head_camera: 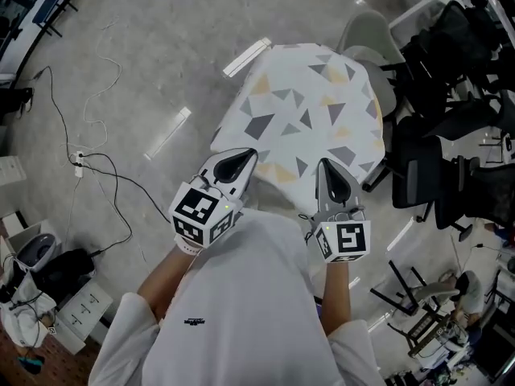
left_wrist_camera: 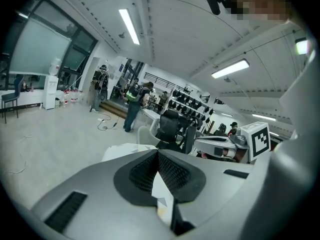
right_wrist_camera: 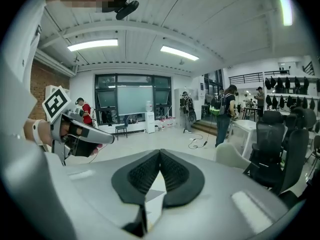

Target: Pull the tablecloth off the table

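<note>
A white tablecloth (head_camera: 306, 95) printed with grey and yellow triangles covers a small table ahead of me. Both grippers sit over its near edge, pointing away from me. My left gripper (head_camera: 248, 154) is shut, and in the left gripper view a fold of the patterned cloth (left_wrist_camera: 162, 196) shows pinched behind the closed pads (left_wrist_camera: 145, 174) of that gripper (left_wrist_camera: 158, 153). My right gripper (head_camera: 324, 164) is shut too. In the right gripper view a strip of cloth (right_wrist_camera: 154, 194) shows between the meeting pads (right_wrist_camera: 175, 174) of the gripper (right_wrist_camera: 160, 153). The table under the cloth is hidden.
A pale chair (head_camera: 370, 34) stands at the table's far side, and black office chairs (head_camera: 434, 159) crowd its right. Cables and a power strip (head_camera: 79, 161) trail over the floor at left. Several people (left_wrist_camera: 132, 106) stand far across the room.
</note>
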The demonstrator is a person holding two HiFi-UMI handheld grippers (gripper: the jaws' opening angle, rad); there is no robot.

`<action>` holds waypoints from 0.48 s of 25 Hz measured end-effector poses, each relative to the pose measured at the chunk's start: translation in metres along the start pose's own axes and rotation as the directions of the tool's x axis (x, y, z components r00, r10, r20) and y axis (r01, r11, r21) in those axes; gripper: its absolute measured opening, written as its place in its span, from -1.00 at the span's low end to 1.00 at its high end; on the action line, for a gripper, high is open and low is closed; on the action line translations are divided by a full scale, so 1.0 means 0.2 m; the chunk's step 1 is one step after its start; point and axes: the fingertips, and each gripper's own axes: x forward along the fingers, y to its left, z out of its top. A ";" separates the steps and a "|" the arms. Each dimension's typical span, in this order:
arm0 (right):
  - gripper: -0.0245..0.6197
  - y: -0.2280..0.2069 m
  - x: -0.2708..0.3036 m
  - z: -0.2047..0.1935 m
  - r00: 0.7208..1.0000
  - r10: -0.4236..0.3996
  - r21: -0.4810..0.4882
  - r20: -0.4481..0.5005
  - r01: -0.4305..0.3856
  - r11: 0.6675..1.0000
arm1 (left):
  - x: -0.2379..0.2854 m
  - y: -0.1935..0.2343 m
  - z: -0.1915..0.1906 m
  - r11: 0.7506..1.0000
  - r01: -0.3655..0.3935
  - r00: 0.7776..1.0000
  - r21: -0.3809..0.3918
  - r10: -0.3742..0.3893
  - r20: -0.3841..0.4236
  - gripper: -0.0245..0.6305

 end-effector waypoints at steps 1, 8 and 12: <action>-0.89 -0.01 0.01 -0.01 1.000 0.008 0.001 -0.005 -0.008 1.000 | 0.01 0.00 0.00 1.000 -0.003 1.000 -0.004 0.003 -0.001 -0.91; -0.88 -0.16 0.12 0.01 0.995 0.091 -0.046 -0.034 -0.092 0.995 | 0.14 0.03 0.05 0.999 -0.043 0.999 -0.013 0.043 -0.006 -0.91; -0.77 -0.27 0.26 0.03 0.990 0.135 -0.094 -0.049 -0.139 0.986 | 0.27 0.08 0.08 0.998 -0.062 0.998 -0.010 0.062 -0.018 -0.91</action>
